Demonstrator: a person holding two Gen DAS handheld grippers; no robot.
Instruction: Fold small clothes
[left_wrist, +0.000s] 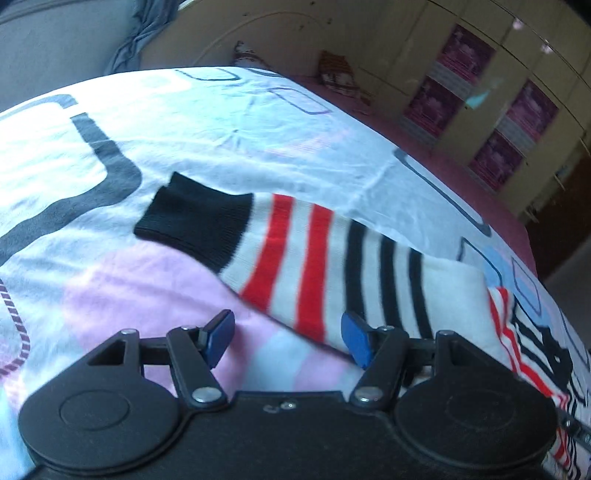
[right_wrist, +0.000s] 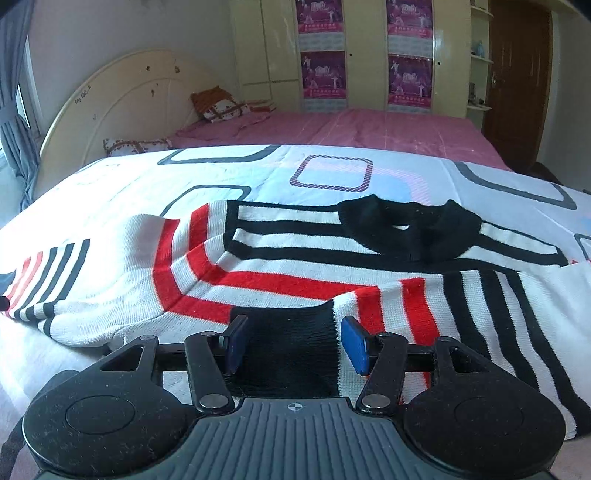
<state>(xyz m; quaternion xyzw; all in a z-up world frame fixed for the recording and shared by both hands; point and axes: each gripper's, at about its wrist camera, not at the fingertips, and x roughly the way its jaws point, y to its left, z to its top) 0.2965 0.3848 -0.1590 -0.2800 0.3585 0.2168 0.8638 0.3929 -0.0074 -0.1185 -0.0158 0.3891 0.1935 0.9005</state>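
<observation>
Sweater (right_wrist: 295, 273), striped white, red and black, lies flat on the bedsheet (right_wrist: 332, 173). Right gripper (right_wrist: 293, 343) stands spread, the folded-in sleeve's black cuff (right_wrist: 288, 350) between its pads unpinched. Left gripper (left_wrist: 288, 339) is spread and empty, the other sleeve (left_wrist: 295, 251) just ahead.

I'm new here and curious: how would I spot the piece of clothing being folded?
Look at the bed, at its white sheet with rounded squares. The small knitted sweater lies there: white with red and black stripes, black collar and cuffs.

daylit bedroom: cream headboard (right_wrist: 122, 96), postered wardrobe (right_wrist: 365, 55).
</observation>
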